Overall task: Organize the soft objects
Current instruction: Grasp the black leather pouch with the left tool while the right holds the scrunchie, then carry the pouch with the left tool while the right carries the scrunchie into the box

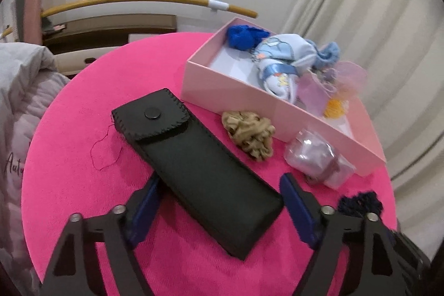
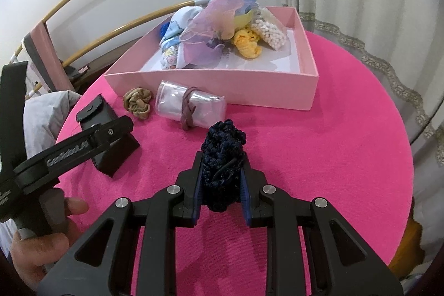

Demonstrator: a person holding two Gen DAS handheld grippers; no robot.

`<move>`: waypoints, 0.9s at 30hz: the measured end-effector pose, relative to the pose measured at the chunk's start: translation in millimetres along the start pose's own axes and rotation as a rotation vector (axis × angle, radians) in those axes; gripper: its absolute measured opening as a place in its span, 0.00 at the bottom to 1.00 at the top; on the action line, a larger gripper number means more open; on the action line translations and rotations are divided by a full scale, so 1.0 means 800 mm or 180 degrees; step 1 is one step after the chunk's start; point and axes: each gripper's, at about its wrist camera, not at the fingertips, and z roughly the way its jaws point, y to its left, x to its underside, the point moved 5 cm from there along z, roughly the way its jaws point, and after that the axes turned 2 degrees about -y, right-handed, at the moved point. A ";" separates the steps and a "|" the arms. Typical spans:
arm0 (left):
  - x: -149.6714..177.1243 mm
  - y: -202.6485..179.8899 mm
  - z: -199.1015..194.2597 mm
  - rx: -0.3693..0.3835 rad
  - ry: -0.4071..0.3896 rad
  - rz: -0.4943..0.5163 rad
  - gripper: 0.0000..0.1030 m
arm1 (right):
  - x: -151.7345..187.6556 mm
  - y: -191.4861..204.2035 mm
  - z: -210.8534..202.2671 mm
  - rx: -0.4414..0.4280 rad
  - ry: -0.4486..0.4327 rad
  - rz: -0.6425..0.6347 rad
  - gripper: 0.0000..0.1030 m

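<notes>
the right gripper [image 2: 220,194] pinches a dark knitted bundle [image 2: 223,157] just above the pink tablecloth [image 2: 333,157], well short of the pink box [image 2: 222,86] where the other soft things already lie. the bundle bulges past the pads, so a loose loop could snag or slip out on the way. the left gripper [image 1: 219,210] stands spread around the black case [image 1: 194,165], pads not pressing; closing off-centre could skid it into the tan scrunchie [image 1: 249,133] or the plastic-wrapped roll [image 1: 316,157].
</notes>
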 end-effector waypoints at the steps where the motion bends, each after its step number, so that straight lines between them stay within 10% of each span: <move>1: 0.001 0.002 -0.004 0.0035 0.0010 0.0042 0.70 | 0.000 0.001 -0.001 -0.0002 -0.0001 -0.0009 0.20; 18: 0.006 0.017 -0.059 0.0220 -0.0001 0.0393 0.48 | 0.007 0.012 -0.009 -0.0042 0.0001 0.0005 0.20; 22: -0.005 0.016 -0.027 0.0020 0.0101 0.0299 0.83 | 0.007 0.014 -0.012 -0.0043 -0.0012 -0.0005 0.20; 27: -0.009 0.018 0.004 -0.0140 0.0183 0.0110 0.93 | 0.004 0.015 -0.015 -0.0038 -0.0030 -0.0018 0.20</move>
